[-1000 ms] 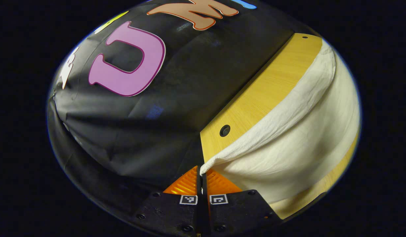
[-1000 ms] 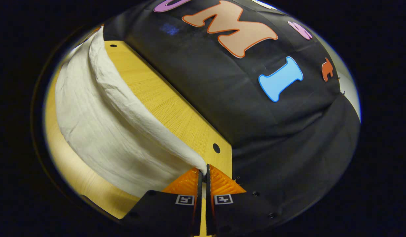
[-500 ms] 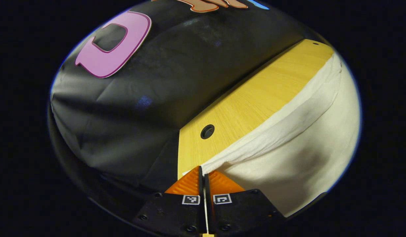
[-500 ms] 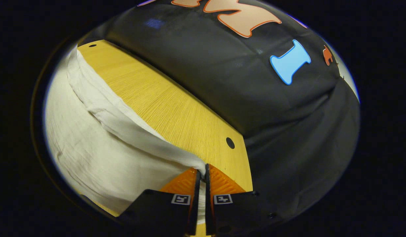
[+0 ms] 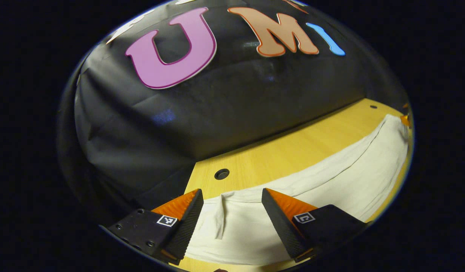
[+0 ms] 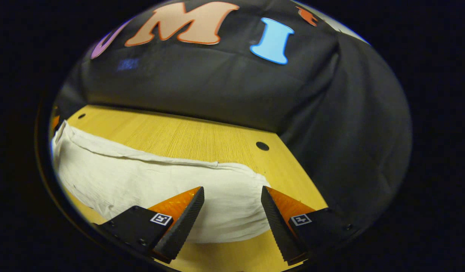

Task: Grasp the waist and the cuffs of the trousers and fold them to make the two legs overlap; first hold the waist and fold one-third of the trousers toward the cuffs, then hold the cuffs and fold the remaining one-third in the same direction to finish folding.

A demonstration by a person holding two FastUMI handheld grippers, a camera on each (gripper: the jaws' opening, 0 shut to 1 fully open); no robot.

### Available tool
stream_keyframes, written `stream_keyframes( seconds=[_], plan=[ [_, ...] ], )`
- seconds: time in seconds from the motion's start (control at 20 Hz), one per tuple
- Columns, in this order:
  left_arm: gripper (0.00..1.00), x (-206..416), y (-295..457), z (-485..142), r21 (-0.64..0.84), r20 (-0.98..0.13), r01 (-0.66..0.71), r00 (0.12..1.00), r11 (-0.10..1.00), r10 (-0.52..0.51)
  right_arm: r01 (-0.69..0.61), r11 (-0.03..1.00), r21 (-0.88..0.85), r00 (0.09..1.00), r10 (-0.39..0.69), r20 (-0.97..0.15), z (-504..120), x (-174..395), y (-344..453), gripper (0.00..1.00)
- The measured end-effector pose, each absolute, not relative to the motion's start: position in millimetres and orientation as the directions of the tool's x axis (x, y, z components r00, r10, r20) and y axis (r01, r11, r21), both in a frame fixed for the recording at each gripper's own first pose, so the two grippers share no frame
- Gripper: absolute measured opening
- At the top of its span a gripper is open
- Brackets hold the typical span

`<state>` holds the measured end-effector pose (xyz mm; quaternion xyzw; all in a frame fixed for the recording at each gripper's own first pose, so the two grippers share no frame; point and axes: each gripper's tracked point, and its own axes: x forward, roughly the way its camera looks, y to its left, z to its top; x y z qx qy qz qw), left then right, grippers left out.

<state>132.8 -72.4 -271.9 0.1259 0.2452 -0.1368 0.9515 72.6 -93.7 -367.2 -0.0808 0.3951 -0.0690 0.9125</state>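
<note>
In the left gripper view the left gripper stands with its fingers spread wide, holding nothing; the cream trousers lie flat on the wooden table, running from between the fingers out toward 3 o'clock, where a bit of the other gripper shows at the far end. A small flap of cloth hangs down between the fingers at about 6 o'clock. A round hole in the table sits just beyond the cloth's edge, at 11 o'clock from the fingers. In the right gripper view the right gripper is likewise spread wide and empty, with the trousers stretching from between its fingers toward 9 o'clock across the table; their rounded end lies between the fingertips. A hole sits at 1 o'clock, near the black wall
</note>
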Motion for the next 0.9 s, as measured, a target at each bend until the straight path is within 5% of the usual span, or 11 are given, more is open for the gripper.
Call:
stream_keyframes(
  seconds=[0.3, 0.9],
  plan=[
    [0.95, 111, -102, -210, 0.177, -0.439, 0.301, 0.876, 0.937, -0.199, 0.254, 0.963, -0.084, 0.605, -0.226, -0.764, -391, 47, -151, 1.0],
    [0.95, 79, -126, -195, 0.18, -0.455, 0.257, 0.878, 0.95, -0.151, 0.48, 0.871, 0.105, 0.485, -0.164, -0.859, -438, 25, -163, 0.97]
  ],
)
